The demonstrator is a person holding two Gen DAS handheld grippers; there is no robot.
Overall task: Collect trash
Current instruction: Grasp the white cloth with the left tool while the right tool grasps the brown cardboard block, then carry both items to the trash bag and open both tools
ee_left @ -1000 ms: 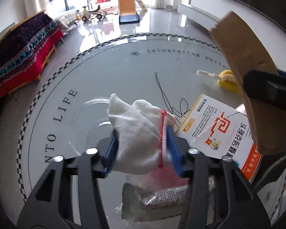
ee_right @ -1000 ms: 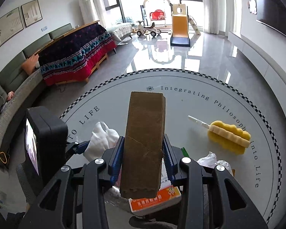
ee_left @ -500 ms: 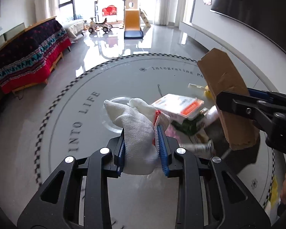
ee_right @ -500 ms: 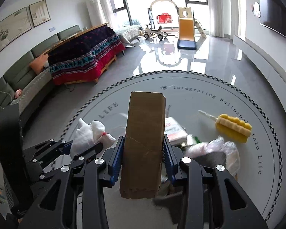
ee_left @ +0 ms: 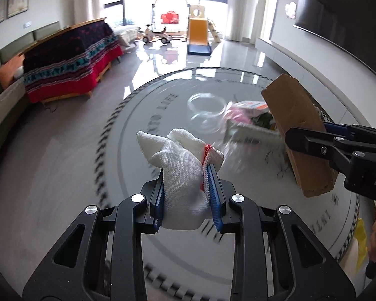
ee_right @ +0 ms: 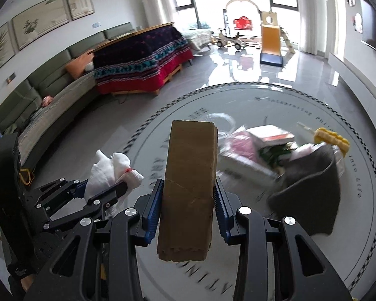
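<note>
- Round glass table under us, litter pile on its far side.
- Our left gripper clamps the white glove; our right gripper clamps the cardboard box, both lifted over the table for binning.

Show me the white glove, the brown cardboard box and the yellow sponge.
white glove (ee_left: 180, 173), left wrist view, knit body.
brown cardboard box (ee_right: 189, 183), right wrist view, front face.
yellow sponge (ee_right: 332, 139), right wrist view, bumpy top.

Centre frame, the right claw clamps a brown cardboard box; lower left, the left claw grips a white glove.
</note>
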